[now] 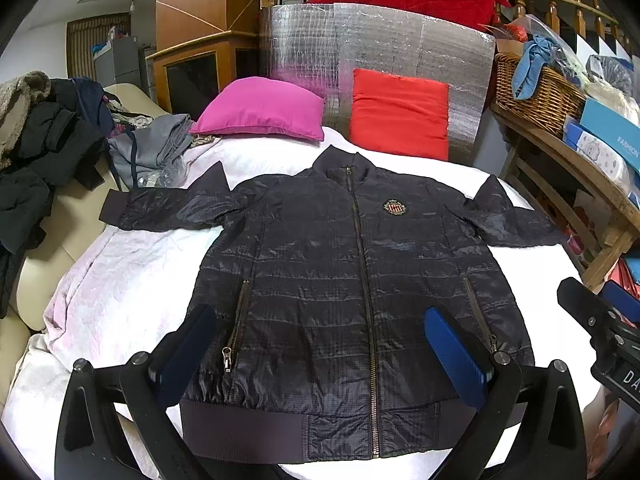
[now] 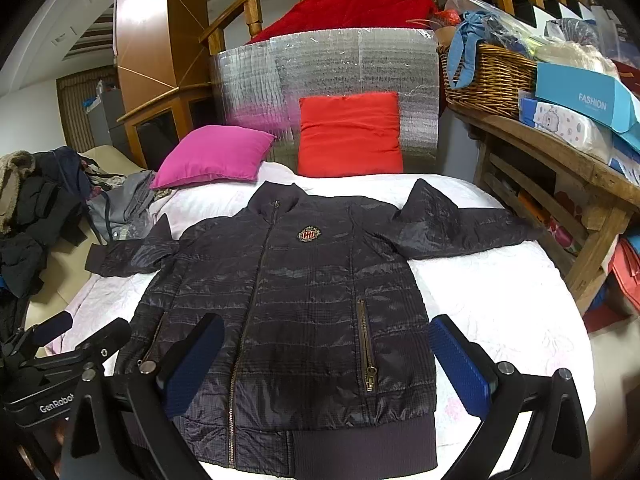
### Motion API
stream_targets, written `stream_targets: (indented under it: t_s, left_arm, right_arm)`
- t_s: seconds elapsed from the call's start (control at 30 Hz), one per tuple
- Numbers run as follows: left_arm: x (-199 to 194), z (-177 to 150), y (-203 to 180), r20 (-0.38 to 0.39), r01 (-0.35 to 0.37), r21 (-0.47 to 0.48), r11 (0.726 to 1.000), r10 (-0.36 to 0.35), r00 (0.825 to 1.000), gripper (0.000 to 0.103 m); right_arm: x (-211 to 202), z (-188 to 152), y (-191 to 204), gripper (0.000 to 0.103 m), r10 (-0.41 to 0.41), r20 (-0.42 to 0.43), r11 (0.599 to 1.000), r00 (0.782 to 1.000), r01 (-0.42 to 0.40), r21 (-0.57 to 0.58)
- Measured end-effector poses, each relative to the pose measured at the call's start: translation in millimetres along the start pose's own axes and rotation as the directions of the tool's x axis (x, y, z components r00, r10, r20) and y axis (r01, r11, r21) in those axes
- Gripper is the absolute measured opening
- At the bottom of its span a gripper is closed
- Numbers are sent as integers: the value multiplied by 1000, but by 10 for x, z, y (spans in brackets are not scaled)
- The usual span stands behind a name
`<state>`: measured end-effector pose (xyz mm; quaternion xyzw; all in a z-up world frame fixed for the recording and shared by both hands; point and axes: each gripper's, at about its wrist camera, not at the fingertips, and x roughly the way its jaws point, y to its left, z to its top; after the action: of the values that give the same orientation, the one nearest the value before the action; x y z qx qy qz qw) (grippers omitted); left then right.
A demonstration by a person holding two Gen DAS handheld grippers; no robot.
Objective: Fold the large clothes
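Holding both grippers spread wide, we are hovering over the hem end of the jacket with nothing between the fingers. Our left gripper (image 1: 320, 360) is sitting above the lower front, its blue pads (image 1: 456, 356) framing the central zipper (image 1: 366, 300) and the left pocket zip (image 1: 236, 324). Our right gripper (image 2: 328, 364) is hanging over the same hem area, shifted toward the jacket's right-hand edge, one pad over fabric, the other over the bedcover.

We are seeing the dark quilted jacket (image 2: 288, 300) lying flat, face up, zipped shut, collar pointing away from us, both sleeves stretched sideways, crest badge (image 2: 309, 234) on the chest. It is resting on a white quilted bedcover (image 2: 500, 300). Beyond the collar a magenta cushion (image 1: 260, 114) and a red cushion (image 1: 400, 114) are leaning by a silver foil panel (image 1: 380, 40). A wicker basket (image 2: 486, 88) is sitting on the wooden shelf to the right.
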<state>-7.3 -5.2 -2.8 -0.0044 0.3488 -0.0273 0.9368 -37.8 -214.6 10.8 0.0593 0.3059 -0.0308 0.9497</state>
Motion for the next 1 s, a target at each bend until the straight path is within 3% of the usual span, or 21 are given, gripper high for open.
stream_targets:
  t_s: [0.43, 0.7, 0.9, 1.0]
  left_arm:
    - [109, -25, -46, -21, 6, 1, 1000, -6, 1000, 103]
    - [386, -82, -169, -84, 7, 28, 1000, -4, 996, 103]
    - [792, -230, -186, -180, -6, 50, 999, 15, 984, 103]
    - [1035, -300, -178, -228, -22, 64, 998, 37, 973, 103]
  right_arm:
    - [43, 2, -121, 103, -11, -4, 1000, 1000, 11, 19]
    - [293, -89, -374, 103, -20, -58, 998, 998, 24, 62]
    - [645, -140, -955, 103, 35, -140, 984, 989, -10, 177]
    - [930, -123, -1541, 103, 110, -165, 940, 980, -49, 338]
